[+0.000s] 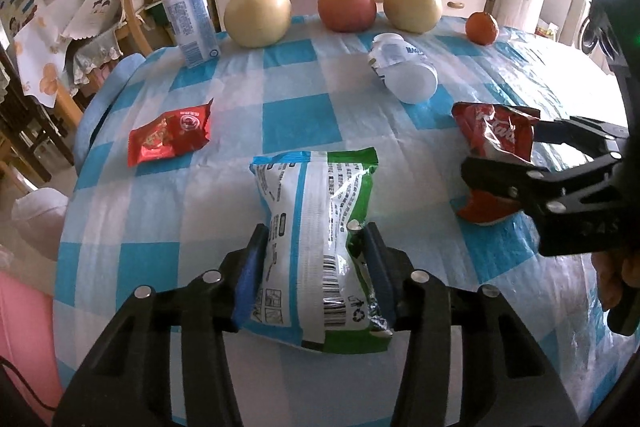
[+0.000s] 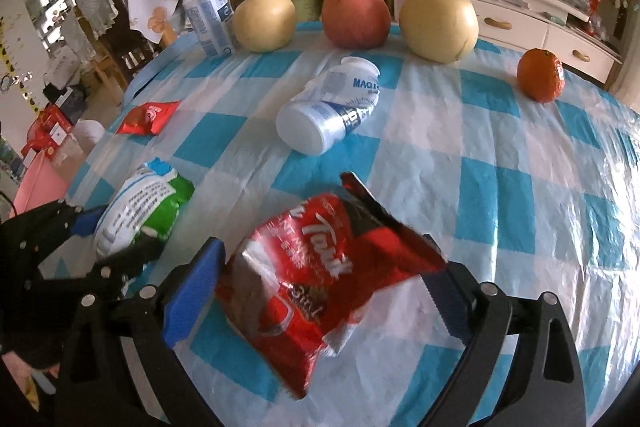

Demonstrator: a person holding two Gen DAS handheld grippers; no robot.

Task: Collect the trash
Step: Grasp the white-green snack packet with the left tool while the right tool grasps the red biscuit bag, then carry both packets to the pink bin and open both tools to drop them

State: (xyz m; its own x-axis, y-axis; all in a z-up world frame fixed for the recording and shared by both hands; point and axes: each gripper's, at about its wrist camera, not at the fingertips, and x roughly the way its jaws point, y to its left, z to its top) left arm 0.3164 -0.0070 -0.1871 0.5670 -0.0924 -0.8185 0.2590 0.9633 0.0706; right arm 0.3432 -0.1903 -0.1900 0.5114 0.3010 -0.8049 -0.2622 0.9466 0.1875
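Your left gripper [image 1: 314,251] is clamped on the green-and-white packet [image 1: 316,227]; its blue pads pinch the packet's middle in, and the packet lies on the checked tablecloth [image 1: 280,123]. Your right gripper [image 2: 320,291] stands wide, with the red wrapper [image 2: 320,275] between its jaws; the wrapper's edges reach both pads, but nothing looks squeezed. A small red packet [image 1: 170,137] lies further left. A tipped white bottle [image 2: 328,111] lies beyond the wrapper, and fruit lines the far edge.
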